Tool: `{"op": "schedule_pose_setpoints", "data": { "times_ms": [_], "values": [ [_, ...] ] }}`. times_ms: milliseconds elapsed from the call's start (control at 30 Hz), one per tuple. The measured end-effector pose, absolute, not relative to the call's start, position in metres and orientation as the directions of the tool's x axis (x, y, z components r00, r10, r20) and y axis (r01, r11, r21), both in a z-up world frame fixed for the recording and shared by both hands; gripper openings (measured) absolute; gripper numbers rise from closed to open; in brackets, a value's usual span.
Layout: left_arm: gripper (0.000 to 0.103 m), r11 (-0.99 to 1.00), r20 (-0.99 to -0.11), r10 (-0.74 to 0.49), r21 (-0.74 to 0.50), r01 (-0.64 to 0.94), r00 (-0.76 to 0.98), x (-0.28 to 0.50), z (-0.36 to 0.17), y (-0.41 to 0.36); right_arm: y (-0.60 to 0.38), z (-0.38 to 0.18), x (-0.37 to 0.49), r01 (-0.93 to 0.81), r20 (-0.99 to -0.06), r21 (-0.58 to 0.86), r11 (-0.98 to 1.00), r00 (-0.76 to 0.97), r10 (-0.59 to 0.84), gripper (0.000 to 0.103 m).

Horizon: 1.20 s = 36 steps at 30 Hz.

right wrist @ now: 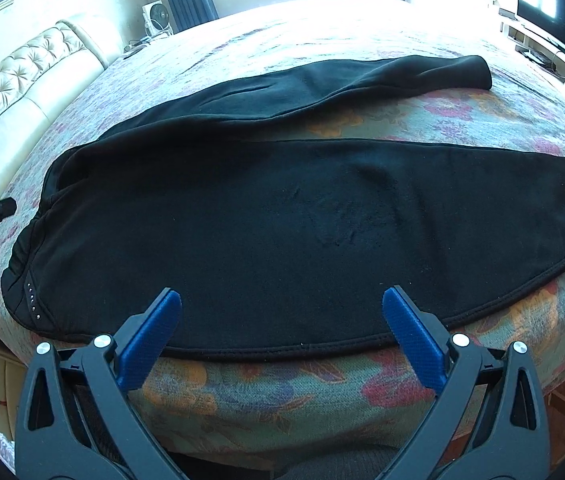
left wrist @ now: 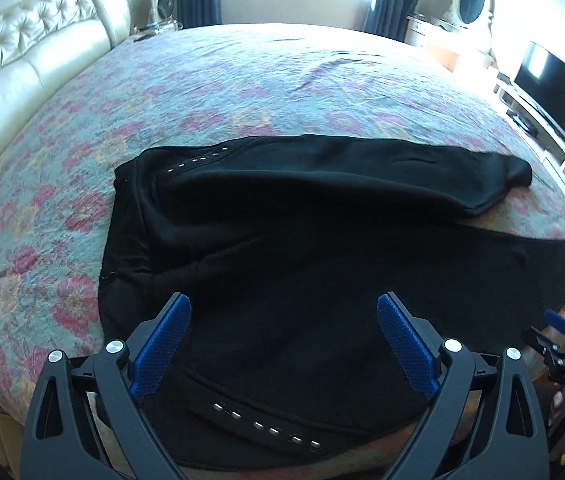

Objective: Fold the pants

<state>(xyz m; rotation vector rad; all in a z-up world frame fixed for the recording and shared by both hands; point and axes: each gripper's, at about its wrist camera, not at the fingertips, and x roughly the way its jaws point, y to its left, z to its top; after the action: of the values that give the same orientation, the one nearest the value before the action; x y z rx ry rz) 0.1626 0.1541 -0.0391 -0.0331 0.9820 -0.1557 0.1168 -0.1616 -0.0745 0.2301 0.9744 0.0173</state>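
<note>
On the bed, over a flowered quilt, black pants lie spread flat, waistband toward the tufted cream headboard, the two legs stretching away to the right with a wedge of quilt showing between them. The left wrist view takes in the waist end: a row of silver studs on the near hip and another row on the far hip, plus a dark television by the right wall. The right wrist view shows instead the near leg's full length, its hemmed edge running along the mattress side, and the far leg's cuff lying rumpled.

The left gripper hangs just over the near hip of the pants, its blue pads spread wide with nothing between them. The right gripper sits low at the bed's edge, level with the near leg's hem, jaws likewise wide apart and empty. In the left view it appears at the far right, beside the leg's end.
</note>
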Motion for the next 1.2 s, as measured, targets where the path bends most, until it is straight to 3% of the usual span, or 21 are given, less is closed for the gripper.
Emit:
{"op": "schedule_pose_setpoints", "data": {
  "times_ms": [300, 467, 567, 700, 867, 1000, 1167, 1200],
  "values": [
    [0.094, 0.961, -0.814, -0.201, -0.271, -0.049, 0.545, 0.295, -0.083, 0.309, -0.149, -0.072, 0.147, 0.034, -0.82, 0.226, 0.973, 0.546, 0.172, 0.101],
    [0.094, 0.877, -0.788, -0.375, -0.472, -0.087, 0.489, 0.341, -0.13, 0.348, -0.143, -0.066, 0.16, 0.0, -0.817, 0.23, 0.973, 0.543, 0.193, 0.101],
    [0.094, 0.834, -0.723, -0.443, -0.55, -0.054, 0.531, 0.35, -0.132, 0.357, -0.141, -0.065, 0.169, -0.008, -0.814, 0.229, 0.973, 0.546, 0.196, 0.101],
    [0.094, 0.681, -0.574, -0.655, -0.73, 0.056, 0.492, 0.356, -0.136, 0.356, -0.137, -0.066, 0.183, -0.032, -0.813, 0.229, 0.973, 0.543, 0.21, 0.101],
    [0.094, 0.673, -0.558, -0.668, -0.735, 0.08, 0.493, 0.352, -0.14, 0.353, -0.138, -0.053, 0.217, -0.15, -0.786, 0.277, 0.949, 0.533, 0.314, 0.101],
    [0.094, 0.727, -0.597, -0.653, -0.665, 0.168, 0.466, 0.349, -0.133, 0.34, -0.154, -0.029, 0.275, -0.322, -0.729, 0.319, 0.891, 0.518, 0.448, 0.101],
    [0.091, 0.729, -0.602, -0.643, -0.67, 0.139, 0.473, 0.355, -0.13, 0.333, -0.157, -0.035, 0.374, -0.484, -0.808, 0.152, 0.862, 0.441, 0.39, 0.101],
    [0.081, 0.739, -0.61, -0.637, -0.658, 0.148, 0.471, 0.357, -0.129, 0.331, -0.157, -0.042, 0.395, -0.506, -0.837, 0.135, 0.852, 0.403, 0.372, 0.101]
  ]
}}
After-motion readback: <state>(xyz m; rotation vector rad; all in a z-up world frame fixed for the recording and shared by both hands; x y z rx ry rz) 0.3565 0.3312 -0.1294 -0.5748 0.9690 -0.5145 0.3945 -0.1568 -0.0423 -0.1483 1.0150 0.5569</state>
